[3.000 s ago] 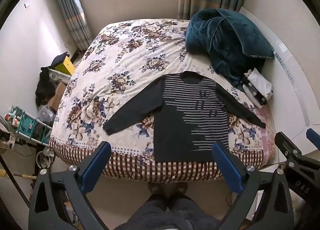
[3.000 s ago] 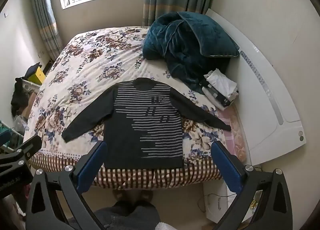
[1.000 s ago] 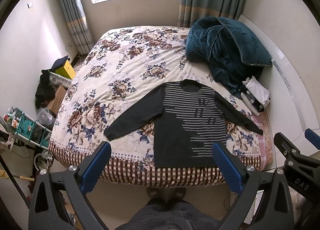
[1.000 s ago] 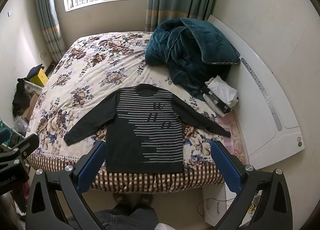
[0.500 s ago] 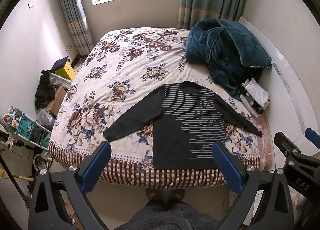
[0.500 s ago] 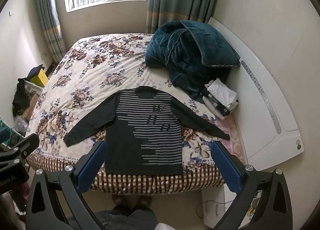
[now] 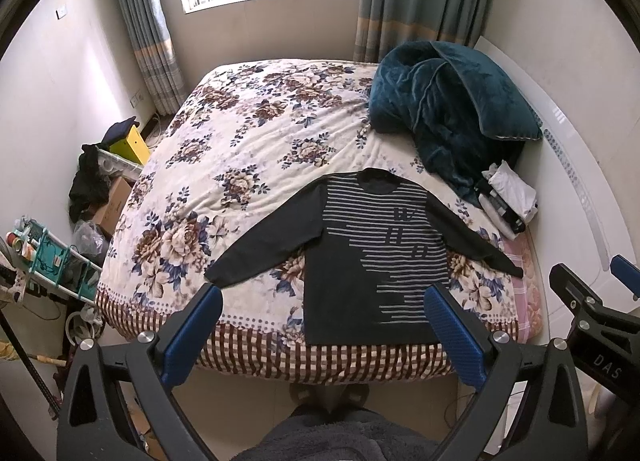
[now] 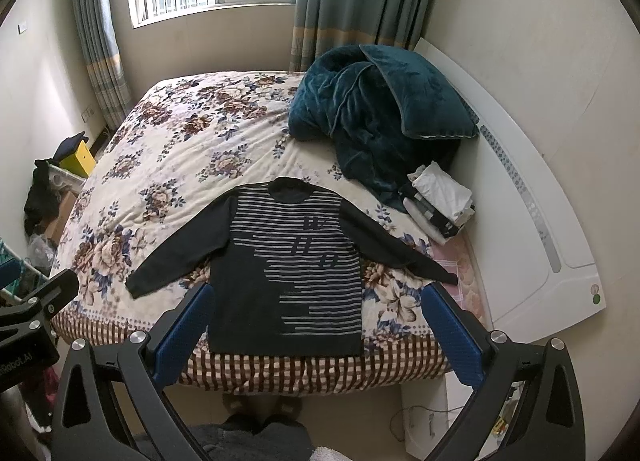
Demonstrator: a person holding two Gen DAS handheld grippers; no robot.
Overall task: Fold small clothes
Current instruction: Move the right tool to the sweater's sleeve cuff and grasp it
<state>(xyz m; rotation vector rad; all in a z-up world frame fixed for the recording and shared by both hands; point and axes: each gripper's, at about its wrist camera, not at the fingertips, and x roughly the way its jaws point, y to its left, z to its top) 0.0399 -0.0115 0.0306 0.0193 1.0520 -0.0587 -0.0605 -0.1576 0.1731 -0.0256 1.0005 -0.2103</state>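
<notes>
Both tongs, left tongs [image 7: 322, 335] and right tongs [image 8: 318, 335], hang released; dark striped knit sweater [image 7: 376, 257] lies at twelve o'clock, collar far, hem nearest.

Left gripper [image 7: 322, 335] held up in the air, jaws spread wide, blue pads [image 7: 192, 335] apart, nothing between them. Right gripper [image 8: 318, 335] same pose, jaws wide, blue pads [image 8: 454, 335] apart and empty, level beside the left one. Person's legs [image 7: 332, 437] in dark fleecy trousers and slippered feet [image 7: 328, 395] show below, standing.
</notes>
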